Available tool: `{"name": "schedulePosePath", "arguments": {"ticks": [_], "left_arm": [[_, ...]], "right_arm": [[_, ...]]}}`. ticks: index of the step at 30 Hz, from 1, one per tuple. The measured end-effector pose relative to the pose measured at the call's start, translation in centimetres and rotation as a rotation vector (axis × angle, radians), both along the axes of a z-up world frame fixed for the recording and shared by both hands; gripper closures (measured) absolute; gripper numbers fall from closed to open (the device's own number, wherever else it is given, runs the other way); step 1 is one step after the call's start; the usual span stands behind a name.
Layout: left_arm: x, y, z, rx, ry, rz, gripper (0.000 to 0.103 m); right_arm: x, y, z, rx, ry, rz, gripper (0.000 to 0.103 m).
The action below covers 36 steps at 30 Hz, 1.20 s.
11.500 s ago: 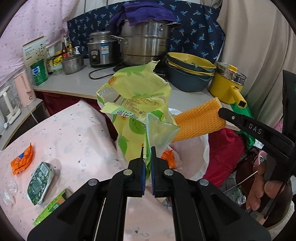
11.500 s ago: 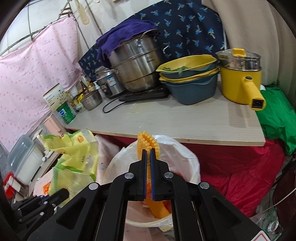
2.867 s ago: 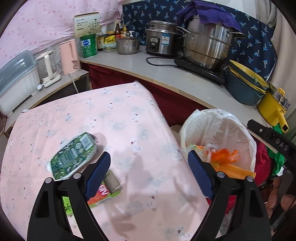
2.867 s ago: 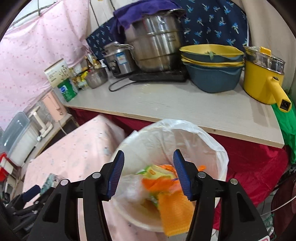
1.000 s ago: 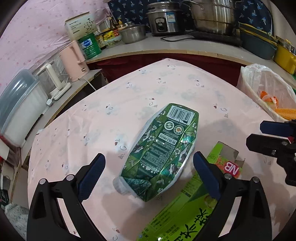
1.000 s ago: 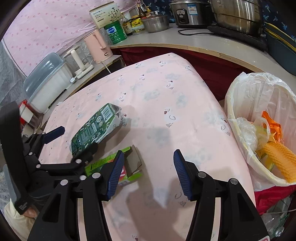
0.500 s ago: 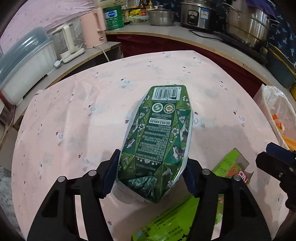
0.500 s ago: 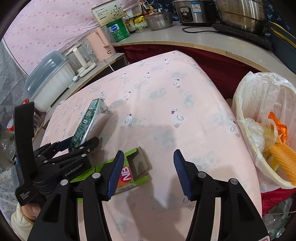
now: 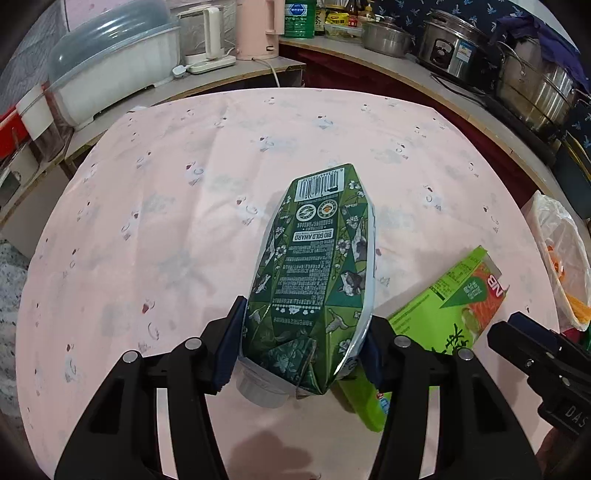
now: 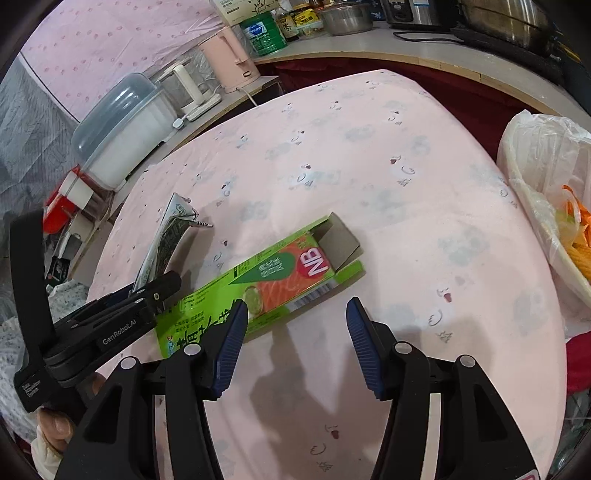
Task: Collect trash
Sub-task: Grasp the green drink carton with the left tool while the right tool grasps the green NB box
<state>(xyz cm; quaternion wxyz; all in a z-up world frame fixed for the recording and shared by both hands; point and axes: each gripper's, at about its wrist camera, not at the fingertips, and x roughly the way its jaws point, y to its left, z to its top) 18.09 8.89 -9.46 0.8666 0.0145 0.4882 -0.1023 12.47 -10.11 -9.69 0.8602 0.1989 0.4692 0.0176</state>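
A crumpled dark green drink carton (image 9: 314,266) with a grey cap stands tilted over the pink tablecloth (image 9: 166,221). My left gripper (image 9: 300,350) is closing on its lower end, and both blue pads press its sides. From the right wrist the carton (image 10: 162,243) shows edge-on in the left gripper (image 10: 147,295). A flat light green box (image 10: 273,273) with an open end flap lies beside it. My right gripper (image 10: 293,343) hovers open at the box's near end, with nothing between its jaws.
A bin lined with a white bag (image 10: 535,155) holds orange and yellow wrappers at the table's right edge. Along the counter behind stand a pink kettle (image 9: 256,29), a domed plastic container (image 9: 110,70), pots and a rice cooker (image 9: 454,51).
My left gripper's jaws closed from wide open onto the green carton and rolled, tipping it up on edge. The right gripper moved nearer to the light green box.
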Motion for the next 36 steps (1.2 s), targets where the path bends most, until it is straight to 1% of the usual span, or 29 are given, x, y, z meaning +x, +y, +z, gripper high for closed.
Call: {"name": "schedulePosePath", "arguments": {"ticks": [5, 12, 19, 21, 22, 24, 27, 31, 36], "left_arm": [[-2.3, 0.4, 0.0, -0.015, 0.018, -0.010, 0.051], [-5.1, -0.4, 0.0, -0.039, 0.034, -0.052, 0.051], [-5.6, -0.9, 0.0, -0.051, 0.043, -0.064, 0.051], [-5.6, -1.0, 0.1, -0.049, 0.042, -0.064, 0.051], [-5.6, -1.0, 0.1, -0.049, 0.042, -0.064, 0.051], [-5.6, -1.0, 0.1, -0.048, 0.042, -0.064, 0.051], [-5.7, -1.1, 0.1, -0.047, 0.042, -0.065, 0.051], [-5.7, -1.3, 0.4, -0.048, 0.041, -0.067, 0.051], [-5.8, -2.2, 1.5, -0.050, 0.018, -0.080, 0.051]], "right_arm": [[0.1, 1.4, -0.4, 0.021, 0.009, 0.031, 0.049], [0.3, 2.3, -0.7, 0.011, 0.021, 0.041, 0.049], [1.1, 2.7, -1.1, 0.013, 0.028, 0.045, 0.049], [1.2, 2.9, -1.3, 0.001, 0.024, 0.048, 0.054], [1.2, 3.0, -1.3, 0.000, 0.023, 0.052, 0.065], [1.2, 3.0, -1.3, 0.017, 0.018, 0.057, 0.068], [0.9, 2.9, -0.9, 0.014, 0.001, 0.058, 0.072], [0.5, 2.2, 0.1, 0.007, -0.026, 0.041, 0.083], [0.0, 0.5, 1.9, -0.003, -0.074, 0.005, 0.083]]}}
